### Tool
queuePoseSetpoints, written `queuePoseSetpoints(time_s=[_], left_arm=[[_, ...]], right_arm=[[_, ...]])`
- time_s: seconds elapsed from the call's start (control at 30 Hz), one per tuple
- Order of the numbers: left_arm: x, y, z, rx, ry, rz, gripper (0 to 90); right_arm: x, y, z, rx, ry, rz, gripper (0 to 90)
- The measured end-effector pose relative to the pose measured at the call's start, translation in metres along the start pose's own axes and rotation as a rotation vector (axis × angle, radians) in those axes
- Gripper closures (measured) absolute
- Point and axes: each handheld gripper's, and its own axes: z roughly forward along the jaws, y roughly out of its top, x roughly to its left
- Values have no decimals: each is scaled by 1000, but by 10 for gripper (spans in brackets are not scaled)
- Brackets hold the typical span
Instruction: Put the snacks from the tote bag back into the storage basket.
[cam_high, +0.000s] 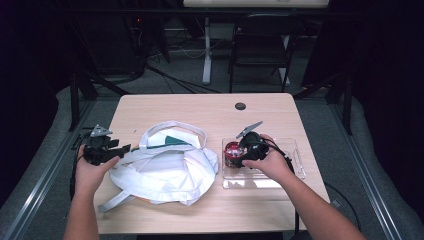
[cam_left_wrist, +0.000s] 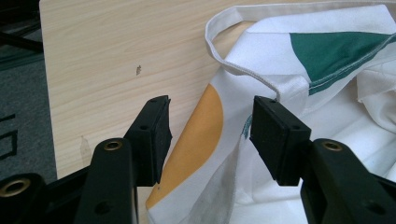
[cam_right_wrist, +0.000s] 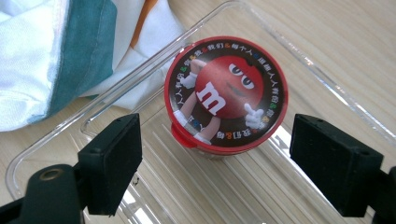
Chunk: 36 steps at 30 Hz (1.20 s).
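The bench (cam_high: 210, 107) is pale, matt wood grain, the bag (cam_left_wrist: 327, 116) at nine o'clock soft white woven cloth with stitched hems, the tray (cam_right_wrist: 289, 56) clear ribbed glossy plastic, and the red tub (cam_right_wrist: 226, 93) shiny plastic under a smooth printed lid.

Black tool (cam_right_wrist: 215, 172) jaws — brass-ringed screw holes, bare forearms.

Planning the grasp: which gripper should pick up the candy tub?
Right. The right gripper is open with its jaws either side of the tub in the tray; the left gripper is at the bag.
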Motion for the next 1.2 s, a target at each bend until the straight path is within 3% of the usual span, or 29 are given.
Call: queuePoseSetpoints(time_s=[0.2, 0.63, 1.2], left_arm=[[0, 0, 0, -3, -1, -3, 476], [0, 0, 0, -2, -1, -1, 476], [-1, 0, 1, -3, 0, 1, 477]], right_arm=[[2, -1, 7, 7, -5, 1, 178], [-2, -2, 11, 16, -23, 12, 293], [-1, -2, 13, 15, -27, 24, 286]])
